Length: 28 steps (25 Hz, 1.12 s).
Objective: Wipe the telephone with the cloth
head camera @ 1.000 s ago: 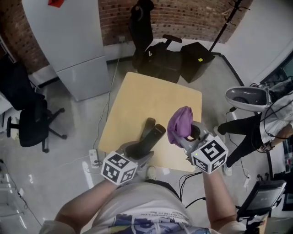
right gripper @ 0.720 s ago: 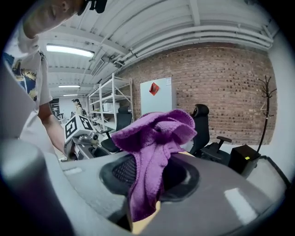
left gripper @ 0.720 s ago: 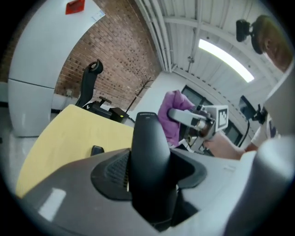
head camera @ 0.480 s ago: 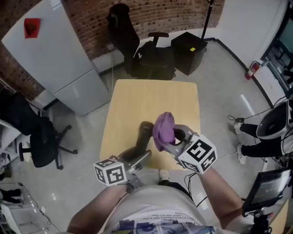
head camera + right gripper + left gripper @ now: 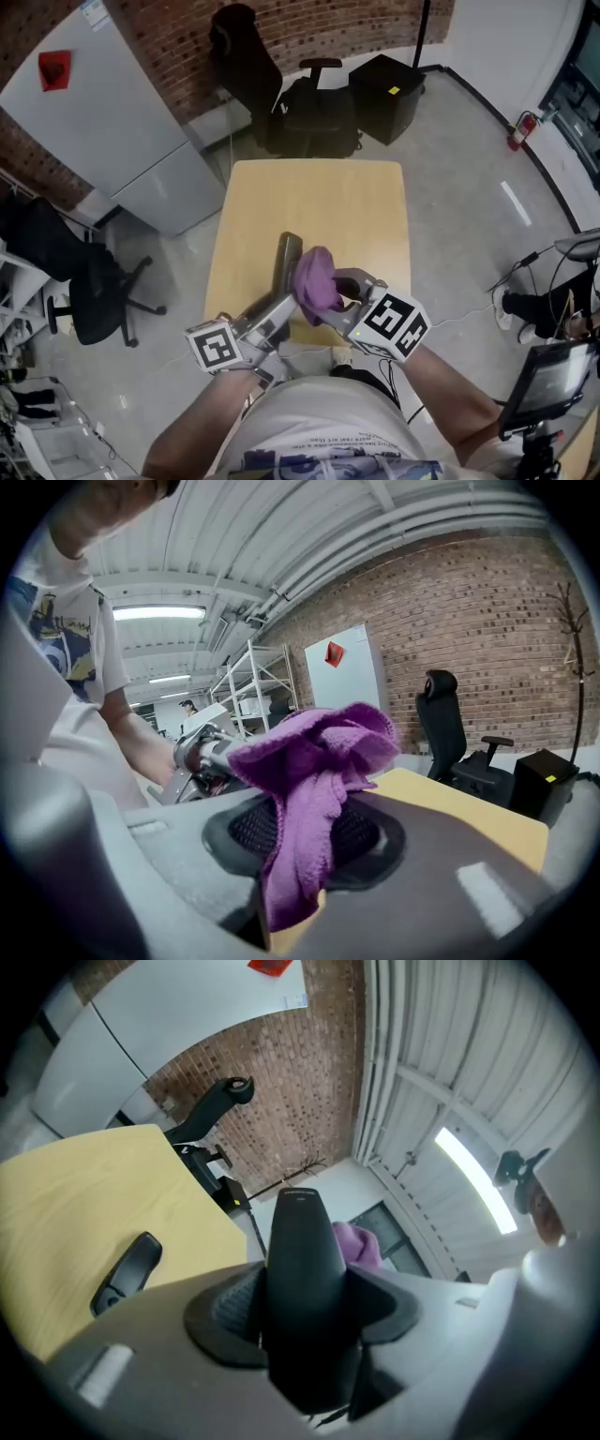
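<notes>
Head view shows the left gripper (image 5: 279, 307) clamped on the black telephone (image 5: 286, 261) over the table (image 5: 319, 197), and the right gripper (image 5: 335, 294) pinching the purple cloth (image 5: 314, 278) right beside it, so I'd guess the wiping step is on and next up is dragging the cloth along the phone's length.

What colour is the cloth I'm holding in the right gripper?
Purple. The cloth shows best in the right gripper view, bunched between the jaws.

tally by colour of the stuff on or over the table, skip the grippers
black: 2 (held phone part, loose handset)
purple: 1 (cloth)
total: 3
</notes>
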Motion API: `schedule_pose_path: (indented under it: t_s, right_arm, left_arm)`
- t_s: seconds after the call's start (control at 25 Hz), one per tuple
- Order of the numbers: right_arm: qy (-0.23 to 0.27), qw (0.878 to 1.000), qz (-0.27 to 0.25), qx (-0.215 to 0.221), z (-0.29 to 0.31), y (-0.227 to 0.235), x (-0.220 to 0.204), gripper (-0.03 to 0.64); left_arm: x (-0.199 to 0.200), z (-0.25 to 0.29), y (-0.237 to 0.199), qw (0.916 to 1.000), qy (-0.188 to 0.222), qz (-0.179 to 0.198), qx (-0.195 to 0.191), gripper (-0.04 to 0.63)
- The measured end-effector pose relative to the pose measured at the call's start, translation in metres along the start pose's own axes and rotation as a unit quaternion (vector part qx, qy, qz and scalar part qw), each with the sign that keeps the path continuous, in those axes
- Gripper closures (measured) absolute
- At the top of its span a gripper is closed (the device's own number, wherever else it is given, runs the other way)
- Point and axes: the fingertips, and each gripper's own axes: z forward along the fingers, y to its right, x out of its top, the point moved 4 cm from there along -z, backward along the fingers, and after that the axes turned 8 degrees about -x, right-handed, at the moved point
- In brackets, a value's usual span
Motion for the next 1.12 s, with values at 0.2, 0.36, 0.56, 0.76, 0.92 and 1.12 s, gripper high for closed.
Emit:
schedule_pose_path:
  t_s: [0.2,0.36,0.56,0.76,0.92,1.12]
  right_arm:
    - [-0.014,0.999,-0.002,0.031,0.005,-0.014,-0.009,0.505]
    - [-0.021,1.000,-0.006,0.018,0.005,-0.004,-0.011,0.504]
    - [-0.024,0.999,-0.007,-0.030,0.009,0.025,0.001,0.505]
    - [-0.050,0.998,-0.037,-0.015,0.023,0.004,0.003,0.505]
    - [-0.067,0.996,-0.059,0.009,0.032,-0.025,0.003,0.505]
    - [-0.080,0.994,-0.075,0.011,0.035,-0.042,-0.002,0.504]
  left_arm:
    - [0.007,-0.001,0.004,0.9994,0.018,-0.024,-0.017,0.344]
    - [0.006,-0.002,0.010,0.9976,0.028,-0.047,-0.042,0.344]
    - [0.006,-0.004,0.022,0.9962,0.020,-0.043,-0.072,0.344]
    - [0.009,-0.011,0.025,0.9952,0.019,-0.050,-0.082,0.344]
    - [0.015,-0.018,0.026,0.9927,0.028,-0.069,-0.095,0.344]
    - [0.013,-0.027,0.021,0.9917,0.024,-0.080,-0.098,0.344]
